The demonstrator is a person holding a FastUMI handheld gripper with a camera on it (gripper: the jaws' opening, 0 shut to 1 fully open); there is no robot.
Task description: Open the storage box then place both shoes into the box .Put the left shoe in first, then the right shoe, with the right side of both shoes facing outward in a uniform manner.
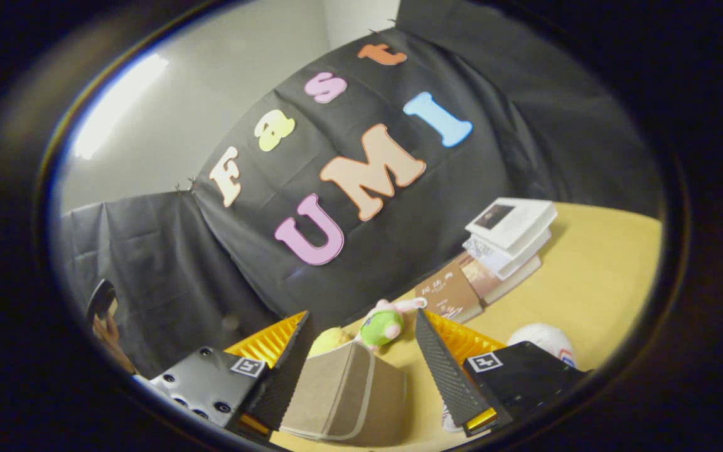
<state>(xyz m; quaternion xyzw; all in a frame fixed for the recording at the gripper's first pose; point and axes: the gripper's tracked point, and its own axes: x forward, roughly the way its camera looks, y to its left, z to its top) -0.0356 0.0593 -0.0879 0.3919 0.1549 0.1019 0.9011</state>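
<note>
A tan fabric-covered thing with a pale trim stripe (342, 395) lies between my gripper's (361, 317) fingers. I cannot tell whether it is a shoe or a flap of the storage box. It rests against the left finger (283, 370), and a strip of table shows between it and the right finger (446, 370). The jaws stand wide apart. The view is tilted, with the booth wall rising beyond the fingers.
Just past the fingertips sit a green and pink plush toy (381, 326) and a yellow thing (330, 339). A white ball (540, 339) lies beside the right finger. A stack of books (512, 235) and a brown book (452, 292) rest on the yellow-tan table (594, 282) by the wall.
</note>
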